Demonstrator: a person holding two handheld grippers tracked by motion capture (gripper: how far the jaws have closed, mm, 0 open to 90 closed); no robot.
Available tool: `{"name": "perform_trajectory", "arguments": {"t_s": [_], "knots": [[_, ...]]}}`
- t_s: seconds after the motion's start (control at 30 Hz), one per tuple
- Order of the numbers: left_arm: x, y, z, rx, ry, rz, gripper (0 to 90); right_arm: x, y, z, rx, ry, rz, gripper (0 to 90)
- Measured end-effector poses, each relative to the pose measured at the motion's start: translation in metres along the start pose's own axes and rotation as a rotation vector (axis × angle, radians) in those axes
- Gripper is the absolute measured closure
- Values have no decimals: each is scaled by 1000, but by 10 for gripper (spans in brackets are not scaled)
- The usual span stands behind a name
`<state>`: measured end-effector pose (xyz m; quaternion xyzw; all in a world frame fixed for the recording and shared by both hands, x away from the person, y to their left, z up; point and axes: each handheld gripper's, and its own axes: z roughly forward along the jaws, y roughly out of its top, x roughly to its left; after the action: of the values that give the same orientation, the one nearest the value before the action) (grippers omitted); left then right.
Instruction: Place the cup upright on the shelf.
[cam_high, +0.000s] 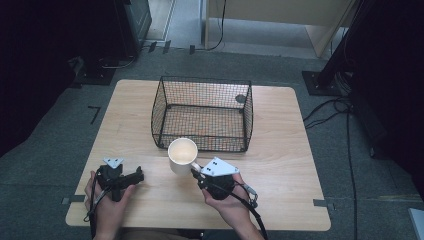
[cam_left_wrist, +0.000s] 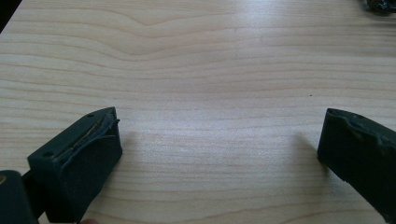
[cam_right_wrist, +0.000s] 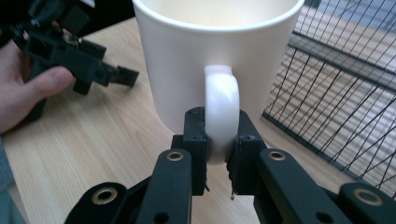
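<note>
A pale rectangular wooden table (cam_high: 280, 165) with rounded corners stands on a grey carpeted floor (cam_high: 45, 150). A black open-topped wire-mesh basket (cam_high: 202, 85) sits on the far middle of the table, its bottom showing the wood through the mesh. Black cables (cam_high: 345, 130) trail over the floor to the right of the table, beside a black stand base (cam_high: 320, 82). A light wooden panel (cam_high: 280, 11) stands at the far side of the room.
</note>
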<state>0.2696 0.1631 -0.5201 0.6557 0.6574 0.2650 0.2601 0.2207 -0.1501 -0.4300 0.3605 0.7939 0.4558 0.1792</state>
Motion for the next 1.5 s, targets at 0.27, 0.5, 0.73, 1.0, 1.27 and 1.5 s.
{"name": "perform_trajectory", "arguments": {"t_s": [0.27, 0.5, 0.73, 1.0, 1.27, 1.5], "knots": [[0, 0, 0, 0, 0, 0, 0, -6, 18, -8, -58, -4, -3, 805], [0, 0, 0, 1, -2, 2, 0, -11, 32, -12, -83, -20, -12, 805], [0, 0, 0, 1, -2, 2, 0, -21, 46, -17, -103, -46, -21, 805], [0, 0, 0, 3, -3, 3, 0, -36, 62, -17, -119, -76, -14, 805], [0, 0, 0, 1, -3, 2, 0, -59, 72, -3, -103, -105, 12, 805], [0, 0, 0, 3, -3, 5, 0, -83, 80, 14, -74, -137, 48, 805]]}}
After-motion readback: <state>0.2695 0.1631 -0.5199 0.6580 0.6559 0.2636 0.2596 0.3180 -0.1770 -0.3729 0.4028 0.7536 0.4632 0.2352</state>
